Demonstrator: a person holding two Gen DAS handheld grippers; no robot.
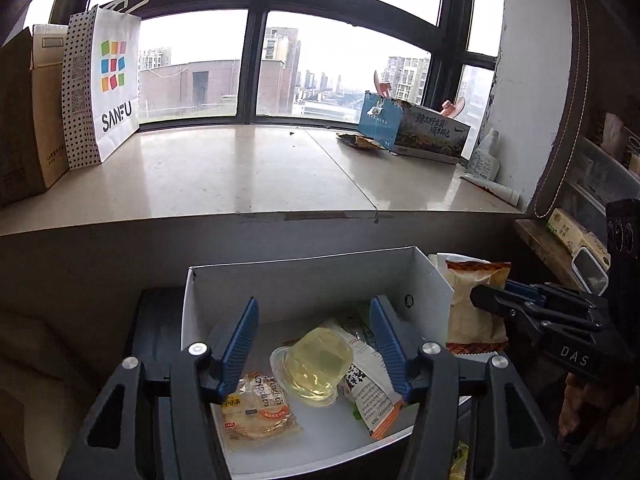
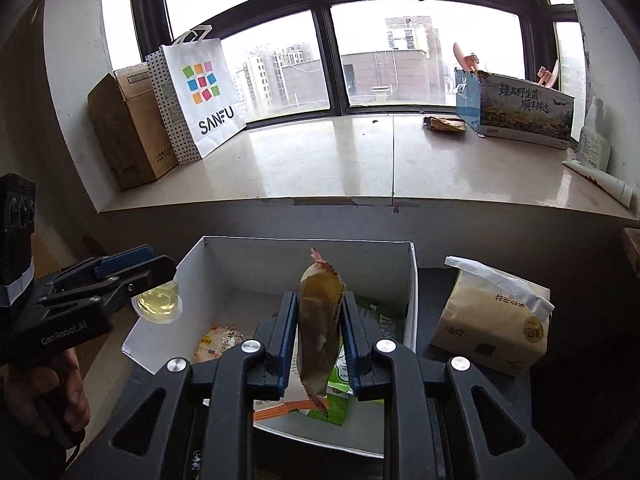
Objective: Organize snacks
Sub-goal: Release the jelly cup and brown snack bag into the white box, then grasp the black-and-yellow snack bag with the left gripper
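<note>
**A:** Over the white box [image 2: 412, 280], a brown snack packet [image 2: 320, 320] is pinched between the jaws of the right gripper [image 2: 318, 344]. It's held on edge, long axis running away from the camera, one crimped end pointed up toward the box's far wall and the other back toward the gripper body.

**B:** And the left gripper [image 1: 314, 344]?

**A:** Its jaws are spread wide above the box, nothing between them. Under it, inside the box, a clear jelly cup [image 1: 314, 364] of pale yellow is seen lying tipped, with a round cracker pack [image 1: 258, 412] just beside it on the left and a white sachet with an orange end [image 1: 370, 396] on the right. Green wrappers [image 2: 340, 392] are tucked deeper in toward the box's right wall; exact count can't be told.

**B:** Anything outside the box?

**A:** A beige tissue-style pack [image 2: 492, 320] is stood just to the right of the box, apart from it. The box itself is set on a dark surface [image 2: 432, 280].

**B:** Room?

**A:** Behind the box, a pale stone windowsill [image 2: 320, 160] is spread under big dark-framed windows [image 2: 324, 40] with apartment blocks outside. At the far left of the sill, a cardboard carton [image 2: 120, 132] and a white SANFU bag [image 2: 208, 88] are stood side by side, touching. At the far right, a printed blue carton [image 2: 524, 108] is parked, with a crumpled wrapper [image 2: 444, 123] just beside it and a white tube [image 2: 600, 180] near the sill's edge.
</note>
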